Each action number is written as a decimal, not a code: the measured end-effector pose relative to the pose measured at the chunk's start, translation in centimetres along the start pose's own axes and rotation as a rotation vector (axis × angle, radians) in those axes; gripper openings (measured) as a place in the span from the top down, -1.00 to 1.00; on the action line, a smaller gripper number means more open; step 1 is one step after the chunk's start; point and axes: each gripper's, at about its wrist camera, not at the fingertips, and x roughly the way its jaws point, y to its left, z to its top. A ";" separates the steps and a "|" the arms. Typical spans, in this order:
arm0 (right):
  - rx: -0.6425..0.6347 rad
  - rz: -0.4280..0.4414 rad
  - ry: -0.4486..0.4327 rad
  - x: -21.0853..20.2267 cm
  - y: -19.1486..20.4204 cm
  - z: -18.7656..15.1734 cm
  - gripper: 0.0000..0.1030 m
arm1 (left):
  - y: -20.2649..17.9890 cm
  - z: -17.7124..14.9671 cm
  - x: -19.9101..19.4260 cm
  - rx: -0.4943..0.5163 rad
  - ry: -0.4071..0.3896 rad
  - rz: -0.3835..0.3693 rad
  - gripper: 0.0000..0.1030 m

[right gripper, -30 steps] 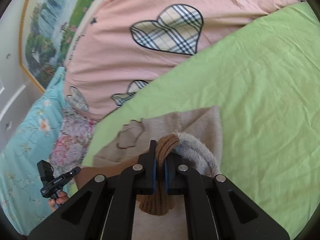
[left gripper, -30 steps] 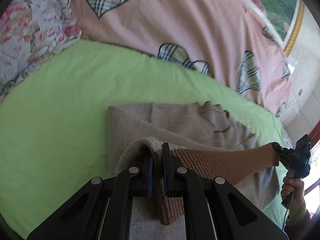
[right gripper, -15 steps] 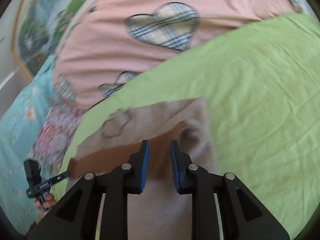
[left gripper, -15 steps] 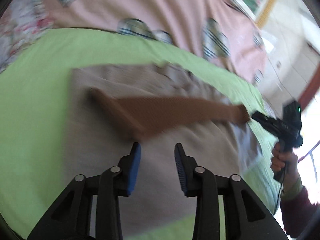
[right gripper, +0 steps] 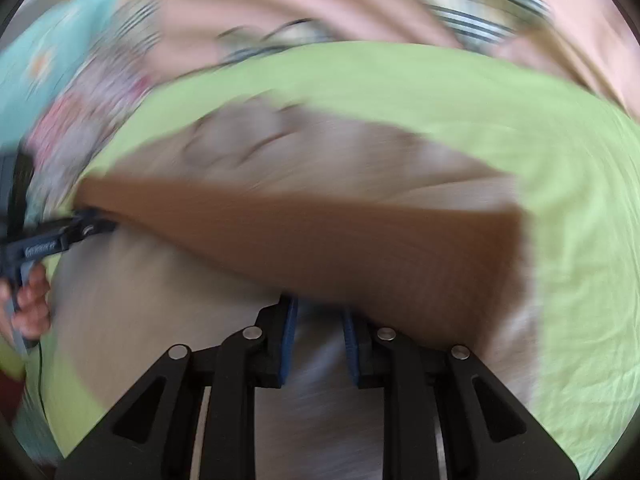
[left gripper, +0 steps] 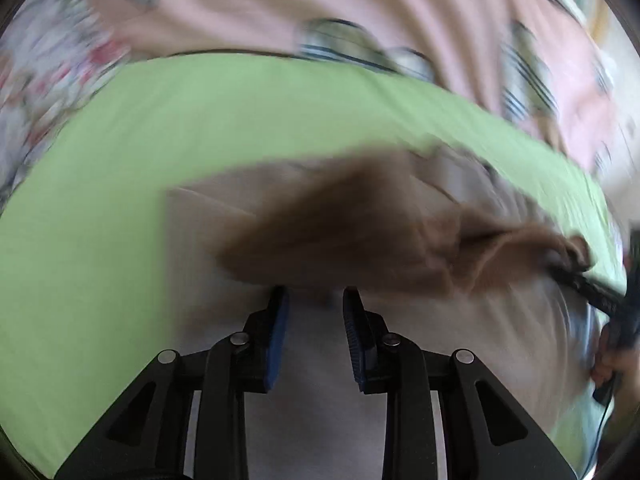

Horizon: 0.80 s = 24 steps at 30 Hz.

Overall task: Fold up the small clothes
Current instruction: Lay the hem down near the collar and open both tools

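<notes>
Right wrist view: brown hem band [right gripper: 320, 236] runs left-right; blurred.

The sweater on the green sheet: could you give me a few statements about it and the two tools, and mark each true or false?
1. The sweater lies on a green sheet. True.
2. The sweater's brown band lies across its grey-beige body. True.
3. The left gripper has its jaws clamped on the brown band. False: its jaws stand apart with nothing between them, having just been closing a little.
4. The right gripper has its jaws apart. True.
5. The sweater is bright red. False: it is grey-beige with a brown band.
6. A pink cover with checked hearts lies beyond the green sheet. True.
</notes>
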 end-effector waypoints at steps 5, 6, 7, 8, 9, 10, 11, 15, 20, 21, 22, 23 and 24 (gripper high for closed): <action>0.183 -0.017 -0.093 -2.2 -4.5 -0.1 0.55 | 4.0 -0.4 -1.1 -0.161 -0.019 -0.080 0.48; 0.190 -0.011 -0.102 -2.8 -4.6 -0.5 0.55 | 4.2 -0.9 -1.5 -0.158 -0.024 -0.074 0.48; 0.191 -0.008 -0.106 -3.2 -4.4 -0.9 0.53 | 4.1 -1.6 -1.9 -0.153 -0.026 -0.061 0.48; 0.194 -0.002 -0.107 -3.8 -4.4 -1.5 0.52 | 4.0 -2.5 -2.5 -0.151 -0.029 -0.051 0.46; 0.194 0.007 -0.108 -4.3 -4.0 -1.9 0.50 | 3.9 -3.5 -3.1 -0.153 -0.030 -0.049 0.44; 0.196 0.023 -0.111 -4.8 -3.4 -2.7 0.48 | 4.0 -4.5 -3.9 -0.162 -0.032 -0.053 0.41; 0.196 0.036 -0.115 -5.2 -3.0 -3.2 0.47 | 3.9 -5.9 -4.7 -0.173 -0.034 -0.065 0.36; 0.194 0.089 -0.113 -6.4 -0.4 -5.4 0.37 | 3.0 -9.6 -7.3 -0.184 -0.048 -0.085 0.26; 0.205 0.155 -0.105 -8.3 2.0 -8.8 0.35 | 1.5 -14.5 -10.0 -0.179 -0.031 -0.145 0.24; 0.208 0.166 -0.103 -8.5 2.4 -9.3 0.34 | 1.2 -15.1 -10.2 -0.181 -0.027 -0.154 0.24; 0.212 0.179 -0.102 -8.7 2.8 -9.9 0.34 | 1.0 -16.1 -10.5 -0.184 -0.022 -0.169 0.24; 0.217 0.188 -0.102 -8.9 3.2 -10.5 0.34 | 0.8 -16.6 -10.6 -0.186 -0.020 -0.177 0.24; 0.219 0.194 -0.102 -8.9 3.5 -10.9 0.33 | 0.7 -17.4 -10.8 -0.191 -0.019 -0.186 0.24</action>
